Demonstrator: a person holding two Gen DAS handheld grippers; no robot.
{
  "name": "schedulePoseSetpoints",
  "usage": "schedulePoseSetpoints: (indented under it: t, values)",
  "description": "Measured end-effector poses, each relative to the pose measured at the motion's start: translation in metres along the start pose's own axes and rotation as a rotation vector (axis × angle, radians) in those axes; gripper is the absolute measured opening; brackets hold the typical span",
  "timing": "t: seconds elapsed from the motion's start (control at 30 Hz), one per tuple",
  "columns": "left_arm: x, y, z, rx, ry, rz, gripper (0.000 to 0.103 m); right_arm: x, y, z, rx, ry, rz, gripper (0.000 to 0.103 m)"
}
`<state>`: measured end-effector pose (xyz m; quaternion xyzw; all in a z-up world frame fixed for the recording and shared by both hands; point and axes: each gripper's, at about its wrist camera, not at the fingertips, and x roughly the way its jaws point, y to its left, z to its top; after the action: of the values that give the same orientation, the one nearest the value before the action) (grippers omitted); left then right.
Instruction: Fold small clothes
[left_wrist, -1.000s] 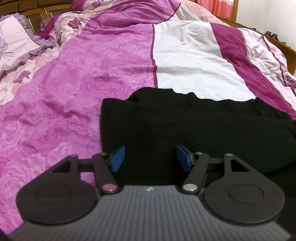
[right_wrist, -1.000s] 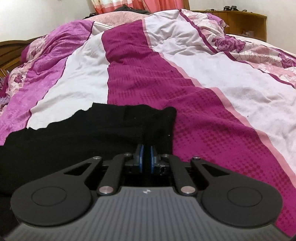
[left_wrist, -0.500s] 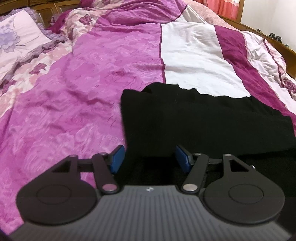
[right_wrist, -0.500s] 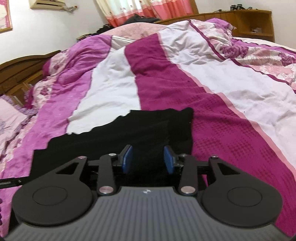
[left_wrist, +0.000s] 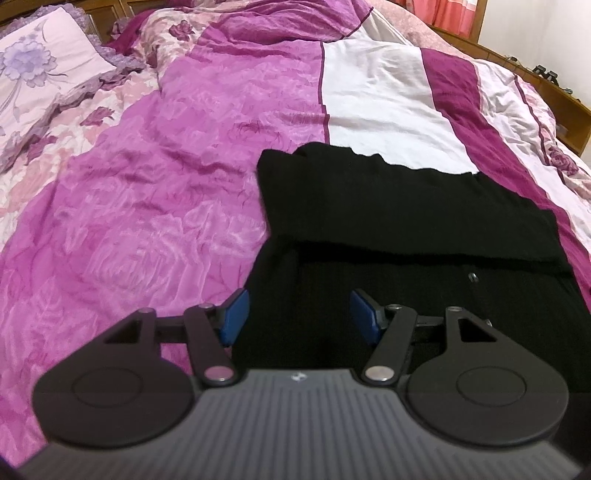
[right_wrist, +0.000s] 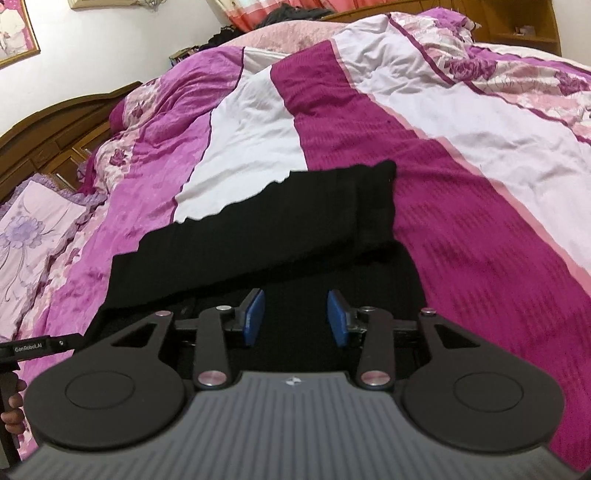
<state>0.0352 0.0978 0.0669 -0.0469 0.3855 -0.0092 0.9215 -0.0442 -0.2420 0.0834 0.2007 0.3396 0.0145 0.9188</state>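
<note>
Both tools have their blue-padded jaws spread wide with nothing between them. From the left wrist view, the left tool (left_wrist: 299, 314) hangs above the near left part of a black knit garment (left_wrist: 406, 206), which lies flat on the bed's magenta, white and floral quilt (left_wrist: 166, 184). A folded-over upper layer of the garment crosses from 11 o'clock to 3 o'clock, its lower edge forming a seam just ahead of the pads. A small metal fastener (left_wrist: 472, 276) shows on the lower layer at 2 o'clock. From the right wrist view, the right tool (right_wrist: 296, 317) hangs over the garment's (right_wrist: 258, 229) near right part. A pink flowered pillow (right_wrist: 29, 236) lies at 9 o'clock. At 8 o'clock, a hand (right_wrist: 13, 406) grips the left tool's handle.
</note>
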Motion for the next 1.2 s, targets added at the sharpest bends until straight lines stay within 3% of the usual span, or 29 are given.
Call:
schedulePoseSetpoints:
  t: [0.67, 0.7, 0.73, 0.8, 0.97, 1.2]
  values:
    - [-0.032, 0.010, -0.044, -0.021, 0.039, 0.004, 0.063, -0.037, -0.027, -0.054, 0.034, 0.111, -0.025, 0.048]
    - [-0.033, 0.010, -0.046, -0.020, 0.039, 0.004, 0.063, -0.039, -0.027, -0.057, 0.028, 0.113, -0.029, 0.050]
    - [-0.034, 0.011, -0.048, -0.019, 0.040, 0.005, 0.063, -0.040, -0.028, -0.059, 0.024, 0.114, -0.032, 0.062]
    - [-0.037, 0.011, -0.053, -0.016, 0.043, 0.009, 0.063, -0.045, -0.030, -0.063, 0.019, 0.104, -0.035, 0.076]
    - [-0.043, 0.013, -0.063, 0.002, 0.052, 0.028, 0.063, -0.054, -0.031, -0.071, -0.013, 0.103, -0.030, 0.077]
    - [-0.045, 0.014, -0.075, 0.026, 0.082, 0.041, 0.063, -0.064, -0.037, -0.078, -0.026, 0.110, -0.088, 0.077]
